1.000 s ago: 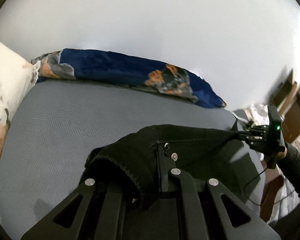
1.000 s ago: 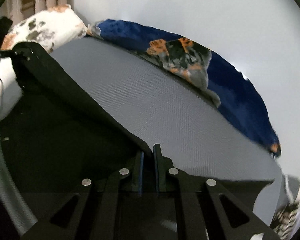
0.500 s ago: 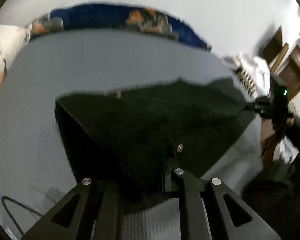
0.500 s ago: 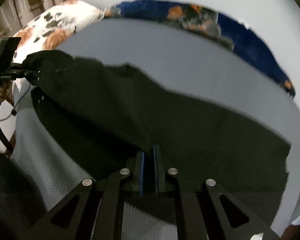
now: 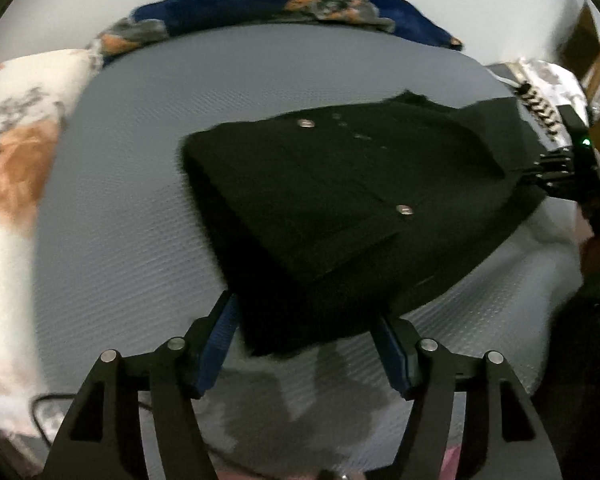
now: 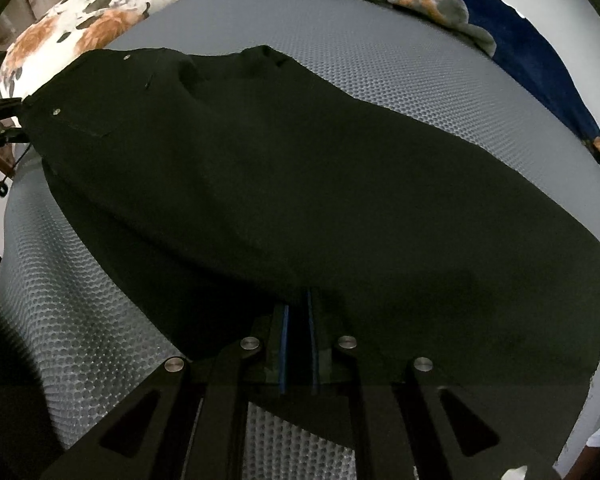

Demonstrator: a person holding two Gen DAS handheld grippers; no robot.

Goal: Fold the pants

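The black pants (image 5: 340,200) lie spread on the grey mattress (image 5: 140,200), waist end with metal studs near my left gripper. My left gripper (image 5: 308,344) is open, its blue-padded fingers apart either side of the near waist corner. My right gripper (image 6: 298,340) is shut on the pants' (image 6: 300,184) near edge, fabric pinched between its blue pads. The right gripper also shows in the left wrist view (image 5: 540,172) at the pants' far end. The left gripper's tip is at the left edge of the right wrist view (image 6: 0,120).
A dark blue floral blanket (image 5: 300,0) lies along the mattress's far edge by the white wall. A white floral pillow (image 5: 16,140) lies at the left. Wooden furniture (image 5: 596,60) stands at the right. A cable (image 5: 48,408) trails near the left gripper.
The pants came down from being held up and now lie on the mattress. My left gripper has opened and let go of the waist. The right gripper stays shut on the fabric.
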